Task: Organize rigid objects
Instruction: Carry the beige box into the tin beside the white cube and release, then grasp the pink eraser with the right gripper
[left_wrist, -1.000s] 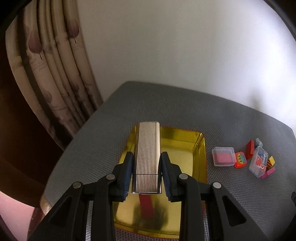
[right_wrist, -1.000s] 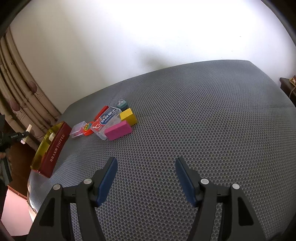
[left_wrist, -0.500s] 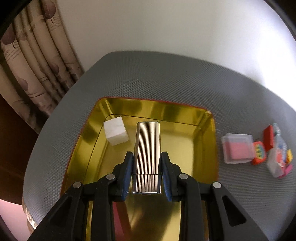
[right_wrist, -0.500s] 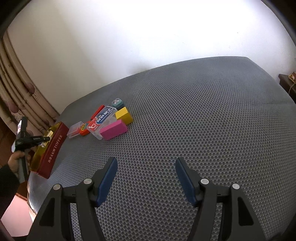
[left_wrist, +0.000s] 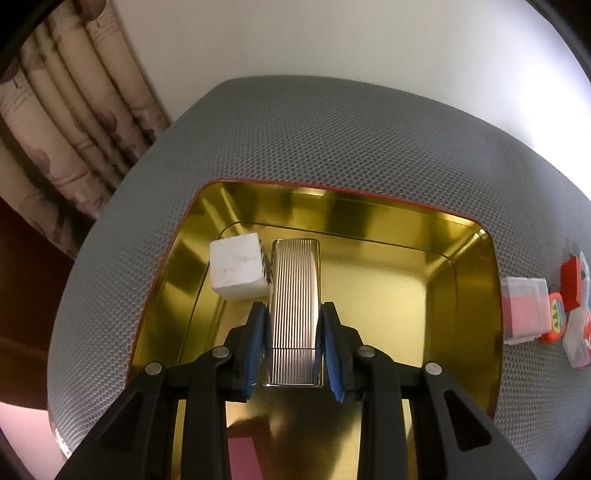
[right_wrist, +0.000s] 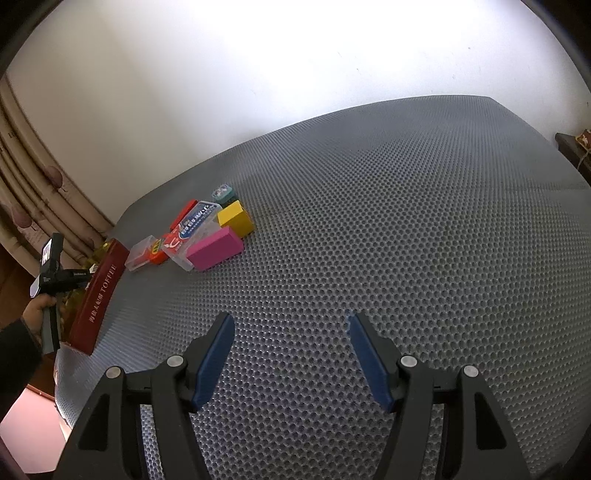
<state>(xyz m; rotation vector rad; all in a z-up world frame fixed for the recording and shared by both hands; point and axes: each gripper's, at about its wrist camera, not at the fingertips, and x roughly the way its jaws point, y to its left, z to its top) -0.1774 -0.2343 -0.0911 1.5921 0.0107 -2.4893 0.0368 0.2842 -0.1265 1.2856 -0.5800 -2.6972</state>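
My left gripper (left_wrist: 294, 314) is shut on a ribbed silver metal case (left_wrist: 294, 295) and holds it low inside the gold tin tray (left_wrist: 469, 280). The case's far end lies beside a white cube (left_wrist: 236, 272) in the tray's far left corner. My right gripper (right_wrist: 291, 325) is open and empty above the grey mesh mat. The tray shows from its red side in the right wrist view (right_wrist: 98, 295), with the left gripper at it. A pile of small objects lies beyond it: a pink block (right_wrist: 214, 253), a yellow block (right_wrist: 236, 218), a clear case (right_wrist: 194, 229).
The grey mesh mat (right_wrist: 388, 229) covers the table. A clear box with a pink insert (left_wrist: 524, 310) and a red block (left_wrist: 570, 282) lie right of the tray. Curtains (left_wrist: 66, 122) hang at the left, a white wall behind. A dark shelf edge (right_wrist: 574, 147) is at far right.
My left gripper has moved forward and down with the silver case, from above the tray's near edge to low inside the tray next to the white cube. The right gripper has barely moved.
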